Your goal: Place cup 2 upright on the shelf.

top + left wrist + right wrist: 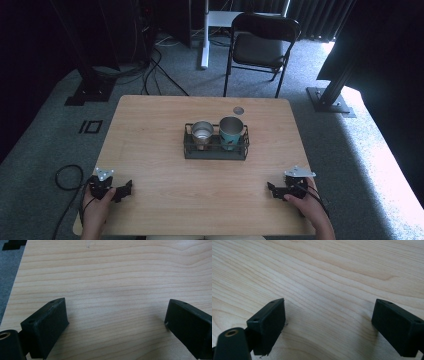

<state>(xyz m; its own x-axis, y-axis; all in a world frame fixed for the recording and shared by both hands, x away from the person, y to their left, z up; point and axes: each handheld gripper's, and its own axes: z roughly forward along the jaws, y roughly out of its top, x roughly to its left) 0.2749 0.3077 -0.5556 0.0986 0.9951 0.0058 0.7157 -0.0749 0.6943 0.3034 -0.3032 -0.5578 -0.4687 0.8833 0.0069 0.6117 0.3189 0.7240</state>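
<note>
Near edge of the tabletop: my left tool (123, 190) and my right tool (272, 188) rest on the pale wood-grain tabletop (150, 130), one at each near corner, well apart from everything else.
Left tool, state: jaws spread wide in the left gripper view (116, 321), nothing but bare wood between them.
Right tool, state: jaws likewise spread wide in the right gripper view (328, 320), holding nothing.
Work in hand, location: a dark wire rectangular caddy (216, 152) stands at the middle of the tabletop, far ahead of both tools.
Caddy contents: a short silvery metal cup (202, 134) sits in its left half; a taller teal-sided metal tumbler (230, 132) sits in its right half. Both stand upright, side by side, close together; I cannot tell whether they touch.
Appearance: the silvery cup shows a bright, reflective interior; the tumbler's rim stands higher than the caddy's rail.
Progress, as I judge it: nothing is gripped and neither tool is near the cups, so the handling has not begun; the reach, the grasp and any lifting are all left to do.
Background: a black folding chair (262, 42) stands on grey carpet beyond the far edge.
</note>
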